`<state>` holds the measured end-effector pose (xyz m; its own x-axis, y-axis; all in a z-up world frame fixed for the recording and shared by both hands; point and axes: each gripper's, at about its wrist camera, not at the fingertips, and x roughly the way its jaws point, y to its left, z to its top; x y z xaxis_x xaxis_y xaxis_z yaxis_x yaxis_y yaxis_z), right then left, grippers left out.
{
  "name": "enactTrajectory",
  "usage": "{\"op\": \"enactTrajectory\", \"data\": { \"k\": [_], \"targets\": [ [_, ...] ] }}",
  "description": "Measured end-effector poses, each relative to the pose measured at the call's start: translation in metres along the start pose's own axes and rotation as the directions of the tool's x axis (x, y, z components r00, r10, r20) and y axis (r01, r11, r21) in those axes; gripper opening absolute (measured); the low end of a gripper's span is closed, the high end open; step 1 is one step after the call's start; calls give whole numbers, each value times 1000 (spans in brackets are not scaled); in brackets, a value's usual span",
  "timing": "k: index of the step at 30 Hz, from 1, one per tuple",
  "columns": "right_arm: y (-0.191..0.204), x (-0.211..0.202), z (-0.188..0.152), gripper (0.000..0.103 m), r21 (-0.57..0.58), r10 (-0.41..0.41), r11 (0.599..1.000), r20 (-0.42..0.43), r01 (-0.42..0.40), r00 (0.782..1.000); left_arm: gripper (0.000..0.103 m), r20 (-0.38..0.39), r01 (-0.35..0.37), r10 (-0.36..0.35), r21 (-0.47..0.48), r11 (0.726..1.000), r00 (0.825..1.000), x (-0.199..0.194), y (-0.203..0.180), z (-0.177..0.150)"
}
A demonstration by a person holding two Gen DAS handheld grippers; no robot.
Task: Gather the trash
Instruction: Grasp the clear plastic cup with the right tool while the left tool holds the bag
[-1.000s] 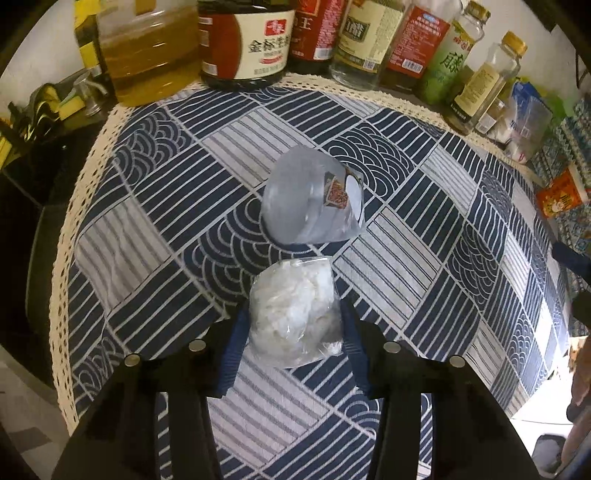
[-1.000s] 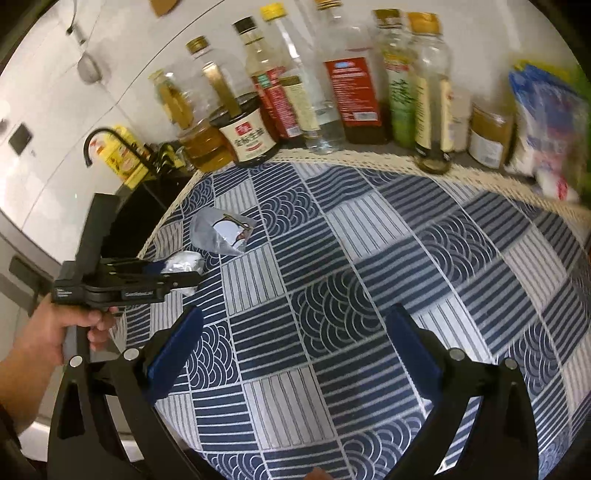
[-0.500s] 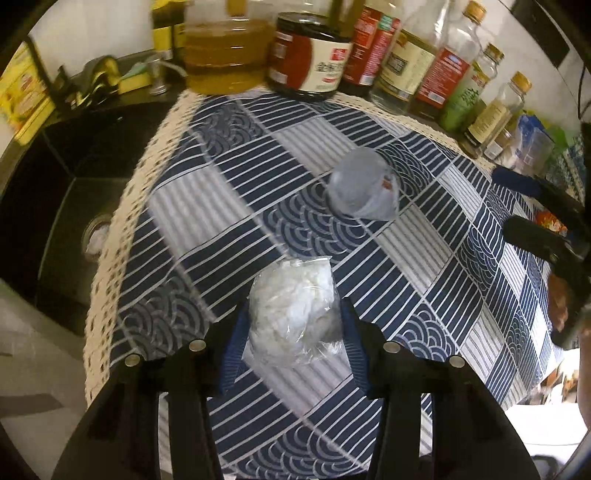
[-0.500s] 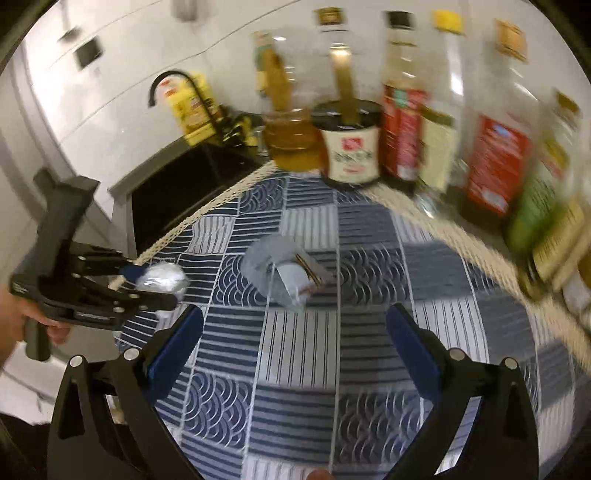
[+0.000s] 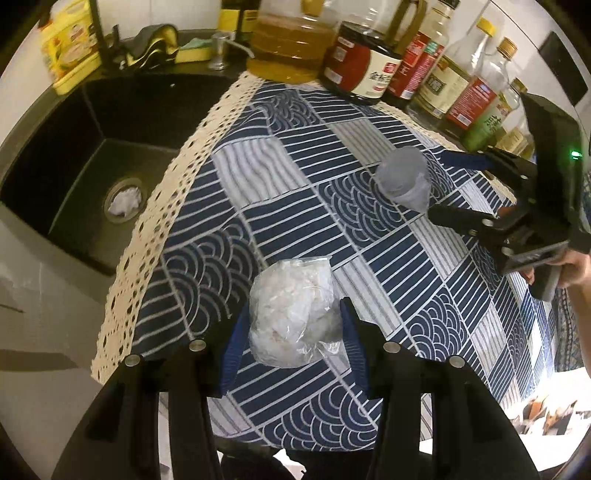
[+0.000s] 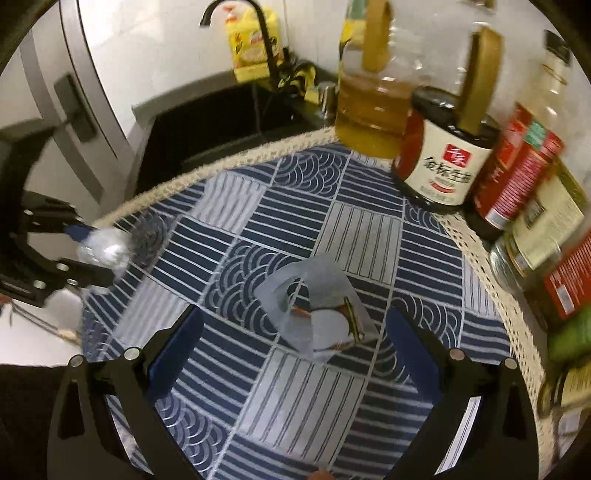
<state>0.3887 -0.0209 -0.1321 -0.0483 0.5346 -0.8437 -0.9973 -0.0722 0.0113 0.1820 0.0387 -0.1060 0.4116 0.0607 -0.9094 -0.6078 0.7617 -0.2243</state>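
Observation:
My left gripper point(image 5: 291, 325) is shut on a crumpled clear plastic bag of white stuff point(image 5: 291, 314), held above the blue patterned tablecloth point(image 5: 295, 177). It also shows in the right wrist view point(image 6: 103, 251) at the left edge. A crushed translucent plastic cup point(image 6: 314, 306) lies on the cloth between my right gripper's open fingers; the right gripper point(image 6: 295, 354) is empty, just in front of the cup. In the left wrist view the cup point(image 5: 404, 177) lies beside the right gripper point(image 5: 447, 188).
A black sink point(image 5: 74, 155) with white scrap in its drain point(image 5: 123, 201) lies left of the cloth. Oil and sauce bottles point(image 6: 436, 162) line the back and right edge. A black faucet point(image 6: 258, 33) stands behind the sink.
My left gripper has drawn back and left with the bag. My right gripper has moved in toward the crushed cup, which now sits between its open fingers.

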Motion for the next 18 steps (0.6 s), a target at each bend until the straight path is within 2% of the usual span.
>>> {"op": "enactTrajectory", "data": {
  "k": [1, 6, 8, 9, 10, 18],
  "targets": [
    [-1, 6, 2, 92, -11, 0, 1000, -12, 0, 1000, 46, 0, -1, 1, -10, 1000, 1000, 0, 3, -2],
    [-5, 23, 7, 89, -47, -10, 999, -44, 8, 999, 46, -5, -6, 6, -39, 999, 1000, 0, 12, -8],
    [-4, 30, 9, 82, -62, -12, 998, -62, 8, 998, 46, -9, -4, 3, -50, 999, 1000, 1, 16, -9],
    [-4, 33, 10, 73, -71, -22, 997, -70, 17, 997, 46, -9, -3, 2, -53, 999, 1000, 1, 16, -9],
    [-4, 34, 10, 71, -72, -25, 997, -73, 20, 997, 46, -11, -3, 3, -54, 999, 1000, 1, 17, -9],
    [-7, 30, 9, 70, 7, -17, 1000, -61, 17, 998, 46, -18, 11, -12, -27, 1000, 1000, 4, 19, -2]
  ]
}}
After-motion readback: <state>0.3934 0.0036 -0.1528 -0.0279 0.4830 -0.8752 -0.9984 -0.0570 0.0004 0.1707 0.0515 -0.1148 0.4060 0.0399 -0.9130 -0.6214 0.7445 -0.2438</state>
